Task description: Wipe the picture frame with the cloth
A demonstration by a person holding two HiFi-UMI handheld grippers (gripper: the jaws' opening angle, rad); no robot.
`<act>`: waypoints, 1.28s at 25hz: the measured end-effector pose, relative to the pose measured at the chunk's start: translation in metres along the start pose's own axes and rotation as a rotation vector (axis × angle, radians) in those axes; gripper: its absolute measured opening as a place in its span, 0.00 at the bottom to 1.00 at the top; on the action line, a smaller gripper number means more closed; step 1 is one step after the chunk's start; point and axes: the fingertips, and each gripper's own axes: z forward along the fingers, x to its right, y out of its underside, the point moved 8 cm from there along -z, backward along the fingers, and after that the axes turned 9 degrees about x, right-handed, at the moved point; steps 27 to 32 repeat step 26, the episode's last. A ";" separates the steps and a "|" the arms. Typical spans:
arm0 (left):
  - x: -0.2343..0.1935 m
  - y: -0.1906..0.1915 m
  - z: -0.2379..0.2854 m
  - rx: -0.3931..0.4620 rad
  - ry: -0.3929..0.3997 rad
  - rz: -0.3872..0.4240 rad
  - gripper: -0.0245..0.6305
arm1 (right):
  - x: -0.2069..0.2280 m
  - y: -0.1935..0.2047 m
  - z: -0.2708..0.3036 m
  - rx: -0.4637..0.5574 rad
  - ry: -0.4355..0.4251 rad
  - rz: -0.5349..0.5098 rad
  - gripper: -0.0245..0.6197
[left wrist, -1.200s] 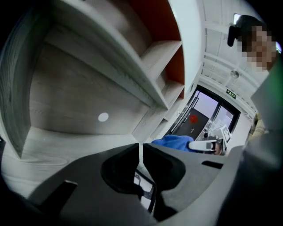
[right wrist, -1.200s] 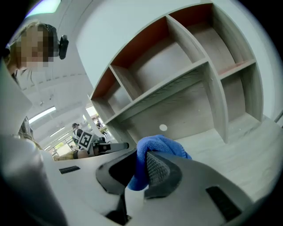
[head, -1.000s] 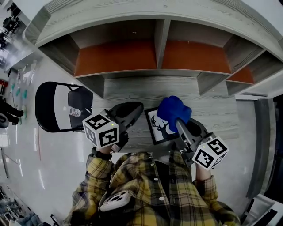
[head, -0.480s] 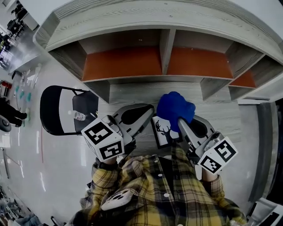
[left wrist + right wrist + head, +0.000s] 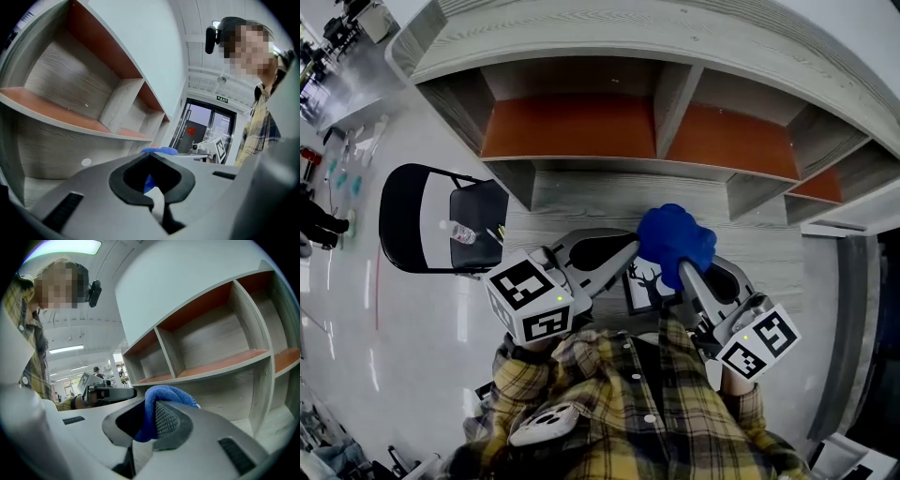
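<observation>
Head view: cloth (image 5: 675,240) in right hand-held gripper (image 5: 685,273)

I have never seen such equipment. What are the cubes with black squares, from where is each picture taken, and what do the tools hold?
There is no robot: a person in a checked shirt holds a two-jaw gripper in each hand, and each cube is part of a gripper. The head view comes from a camera on the person's head, looking down. The two gripper views come from cameras riding on the grippers, looking along their jaws. The right gripper is shut on a blue cloth. The left gripper is shut; whether it grips the picture frame I cannot tell. The frame, showing a deer, is over the grey desk, before its shelves. A black chair stands beside the desk.
</observation>
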 end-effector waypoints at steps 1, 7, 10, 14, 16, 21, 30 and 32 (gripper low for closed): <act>0.000 0.001 0.001 -0.001 0.001 0.001 0.04 | 0.000 0.001 0.000 -0.003 0.002 -0.001 0.11; 0.001 0.008 0.005 -0.014 -0.003 -0.001 0.04 | 0.003 0.006 -0.005 -0.012 0.014 0.005 0.11; 0.003 0.010 0.006 -0.014 -0.001 -0.002 0.04 | 0.004 0.010 -0.007 -0.015 0.018 0.009 0.11; 0.004 0.010 0.006 -0.007 -0.003 0.004 0.04 | 0.004 0.009 -0.011 -0.007 0.024 0.010 0.11; 0.003 0.006 0.006 0.001 -0.014 0.015 0.04 | 0.004 0.008 -0.011 -0.002 0.022 0.011 0.11; -0.006 -0.002 0.007 0.013 -0.050 0.037 0.04 | 0.005 0.006 -0.011 -0.002 0.018 0.013 0.11; -0.017 0.000 0.008 0.015 -0.057 0.067 0.04 | 0.015 0.008 -0.015 0.001 0.018 -0.003 0.11; -0.017 0.000 0.008 0.015 -0.057 0.067 0.04 | 0.015 0.008 -0.015 0.001 0.018 -0.003 0.11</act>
